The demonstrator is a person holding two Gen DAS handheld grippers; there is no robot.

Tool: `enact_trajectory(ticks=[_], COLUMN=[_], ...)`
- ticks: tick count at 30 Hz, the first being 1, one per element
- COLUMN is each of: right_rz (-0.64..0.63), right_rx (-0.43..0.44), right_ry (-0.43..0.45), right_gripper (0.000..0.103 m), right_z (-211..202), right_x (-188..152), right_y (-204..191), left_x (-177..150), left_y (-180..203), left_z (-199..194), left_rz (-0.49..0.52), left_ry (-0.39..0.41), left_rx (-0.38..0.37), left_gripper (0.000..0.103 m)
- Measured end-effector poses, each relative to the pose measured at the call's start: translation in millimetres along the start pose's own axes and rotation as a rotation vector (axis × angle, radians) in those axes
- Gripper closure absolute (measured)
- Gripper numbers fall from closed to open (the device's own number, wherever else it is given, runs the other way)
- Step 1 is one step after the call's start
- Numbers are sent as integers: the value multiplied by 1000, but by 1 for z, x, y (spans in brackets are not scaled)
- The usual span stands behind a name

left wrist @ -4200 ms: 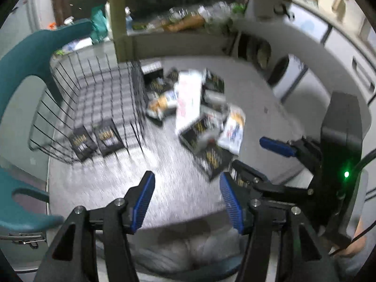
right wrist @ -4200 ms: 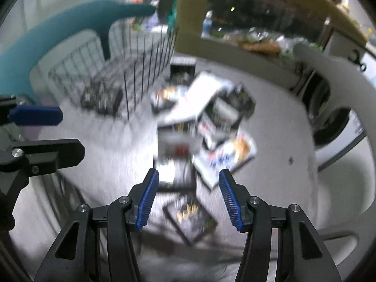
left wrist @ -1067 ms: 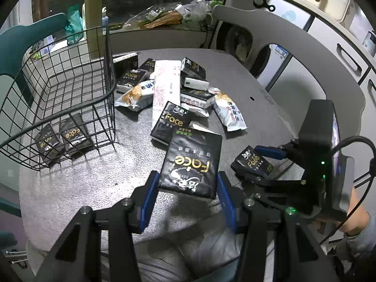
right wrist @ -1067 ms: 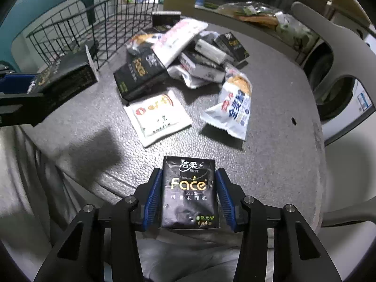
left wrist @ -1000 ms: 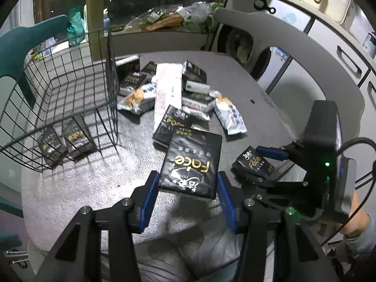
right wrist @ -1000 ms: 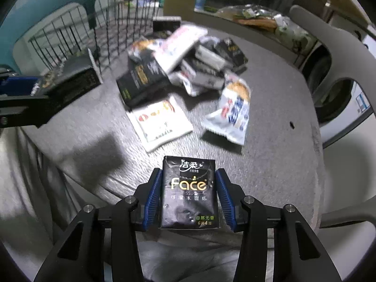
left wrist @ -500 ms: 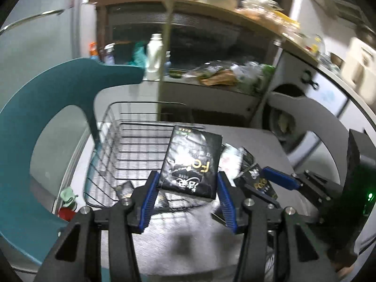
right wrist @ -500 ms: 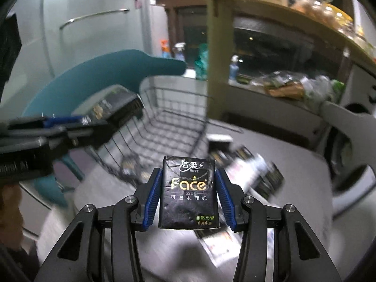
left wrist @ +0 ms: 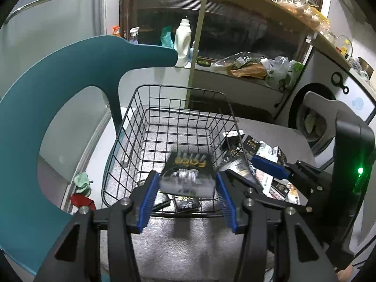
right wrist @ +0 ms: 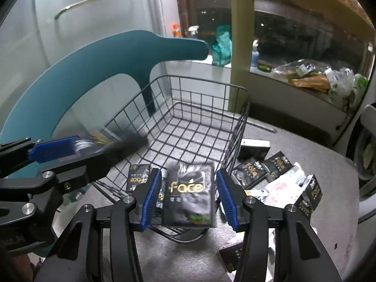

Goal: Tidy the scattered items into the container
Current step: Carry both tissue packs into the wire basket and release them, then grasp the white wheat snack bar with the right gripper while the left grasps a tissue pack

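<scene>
Two black tissue packs let go over the wire basket
Left hand-held gripper (left wrist: pixel 186 188) spread, with a blurred tissue pack (left wrist: pixel 188 164) loose between its pads above the wire basket (left wrist: pixel 145 127). Right hand-held gripper (right wrist: pixel 189 181) also spread, a second Face pack (right wrist: pixel 189 199) loose by the near rim. Another pack (right wrist: pixel 138 176) lying inside, scattered packs (right wrist: pixel 251 169) on the tabletop (right wrist: pixel 317 155) just beside

The basket (right wrist: pixel 237 127) is black wire in a square grid. The packs (right wrist: pixel 189 193) are black with gold letters. The jaws have blue pads (left wrist: pixel 148 202). The chair (left wrist: pixel 47 108) is teal, the table (right wrist: pixel 329 159) grey and speckled.
</scene>
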State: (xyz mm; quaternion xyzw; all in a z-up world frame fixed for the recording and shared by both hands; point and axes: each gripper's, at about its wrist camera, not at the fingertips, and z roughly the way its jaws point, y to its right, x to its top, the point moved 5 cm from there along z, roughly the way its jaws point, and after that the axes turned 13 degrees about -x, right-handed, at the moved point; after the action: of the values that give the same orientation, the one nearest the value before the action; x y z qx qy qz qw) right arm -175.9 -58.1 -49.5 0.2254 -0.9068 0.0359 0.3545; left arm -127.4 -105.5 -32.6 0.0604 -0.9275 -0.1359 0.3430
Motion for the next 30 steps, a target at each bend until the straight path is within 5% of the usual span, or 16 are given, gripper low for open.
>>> enact_trajectory(ticks=[8,11,13,17,22,25,30], right_rz=[37,78,87,64,134,202,141], right_rx=[-14,-33,-69,-145,-167,-232,-198], right_ry=[21,33,32,-8,-141,-175,-178], right_gripper=[53,48,41,35,34,34,31], right_z=[-24,-45,-57,-71,-74,-79,-76], right_x=[-4,-15,-30,-72,-125,-153,-192], right_y=[14,34,48,64,82,97,98], left_x=[-4,-9,-18,-41,-82,-108,-134], left_y=[8,24,42,76,107,117,119], left_z=[-9,-16,-20,-24,-3,2,12], left_rz=[16,54,105,170,206,250,254], left_ry=[15,35,38,23,-140,-151,-140], left_rx=[-5,2,12,-27,-139,-142,-130], left_gripper=[45,26,17,15,12,12,12])
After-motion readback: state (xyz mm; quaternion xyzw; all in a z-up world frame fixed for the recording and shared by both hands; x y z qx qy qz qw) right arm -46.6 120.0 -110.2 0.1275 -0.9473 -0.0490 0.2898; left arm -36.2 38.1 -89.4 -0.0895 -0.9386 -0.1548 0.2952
